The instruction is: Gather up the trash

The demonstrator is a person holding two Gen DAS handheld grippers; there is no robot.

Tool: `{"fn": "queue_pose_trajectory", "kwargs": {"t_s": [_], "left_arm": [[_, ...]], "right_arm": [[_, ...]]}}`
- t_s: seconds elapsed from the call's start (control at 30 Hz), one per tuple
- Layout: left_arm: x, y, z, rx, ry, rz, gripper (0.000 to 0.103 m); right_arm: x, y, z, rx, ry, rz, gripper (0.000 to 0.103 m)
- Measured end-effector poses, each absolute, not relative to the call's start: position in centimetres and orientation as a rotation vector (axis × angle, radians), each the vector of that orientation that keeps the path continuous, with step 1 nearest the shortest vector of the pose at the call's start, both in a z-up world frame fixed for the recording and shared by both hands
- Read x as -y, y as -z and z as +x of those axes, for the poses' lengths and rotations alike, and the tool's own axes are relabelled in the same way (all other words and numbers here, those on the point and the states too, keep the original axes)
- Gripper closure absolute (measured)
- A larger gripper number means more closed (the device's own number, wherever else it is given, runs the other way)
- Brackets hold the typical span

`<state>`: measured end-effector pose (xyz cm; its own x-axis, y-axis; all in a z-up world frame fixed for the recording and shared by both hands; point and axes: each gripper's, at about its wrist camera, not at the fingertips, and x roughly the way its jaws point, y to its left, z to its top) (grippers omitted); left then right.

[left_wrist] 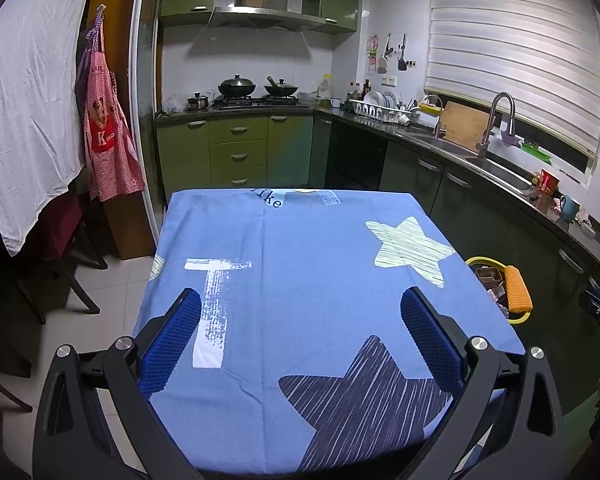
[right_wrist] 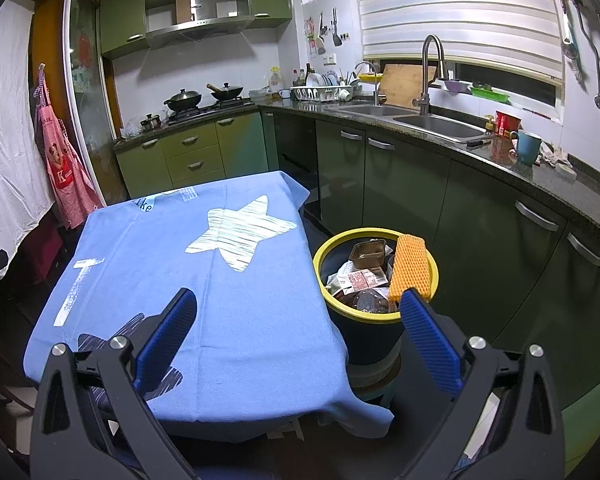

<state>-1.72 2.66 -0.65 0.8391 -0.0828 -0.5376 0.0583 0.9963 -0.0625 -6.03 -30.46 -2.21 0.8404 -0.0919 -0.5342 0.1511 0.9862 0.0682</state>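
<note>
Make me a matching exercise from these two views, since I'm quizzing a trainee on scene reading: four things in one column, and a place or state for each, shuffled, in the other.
Things:
1. orange foam net
2. teal mug
3. checked apron
4. right gripper

Places or states:
A. hanging by the door frame
B. open, holding nothing
C. lying across the rim of the yellow-rimmed bin
D. standing on the counter right of the sink

Pairs: 1-C, 2-D, 3-A, 4-B
</note>
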Motion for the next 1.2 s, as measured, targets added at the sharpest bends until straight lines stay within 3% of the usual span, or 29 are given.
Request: {"fn": "queue_pose_trajectory", "kwargs": {"t_s": [1.2], "left_arm": [[-2.36,1.11,-1.63,-0.585,0.08,-0.039,0.005]], "right_arm": [[30.39,2.72,-5.89,-0.565,0.128,0.111,0.006]]}}
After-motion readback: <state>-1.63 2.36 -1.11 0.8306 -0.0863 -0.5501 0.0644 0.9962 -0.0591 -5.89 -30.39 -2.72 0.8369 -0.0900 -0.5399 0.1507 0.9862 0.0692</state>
